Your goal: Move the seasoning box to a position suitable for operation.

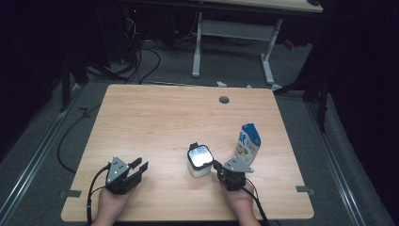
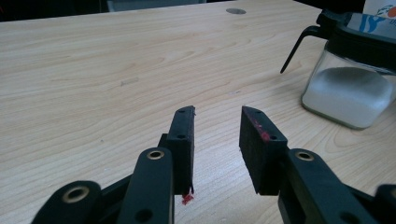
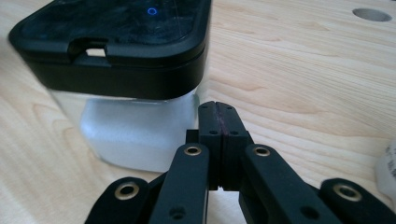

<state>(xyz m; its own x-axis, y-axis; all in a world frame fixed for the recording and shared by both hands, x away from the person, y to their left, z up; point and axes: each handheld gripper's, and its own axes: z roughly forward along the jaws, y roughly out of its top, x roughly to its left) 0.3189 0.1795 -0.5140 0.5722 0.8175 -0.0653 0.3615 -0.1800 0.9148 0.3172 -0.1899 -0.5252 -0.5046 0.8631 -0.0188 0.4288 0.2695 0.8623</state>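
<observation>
Lower centre, the right gripper (image 3: 219,108), jaws clenched on nothing, sits beside the jar (image 1: 199,160); the left gripper (image 1: 139,167), parted and empty, should approach squarely.

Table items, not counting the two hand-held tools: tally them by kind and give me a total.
Clear jar with black lid, white powder inside: 1
Blue-and-white carton: 1
Total: 2
</observation>
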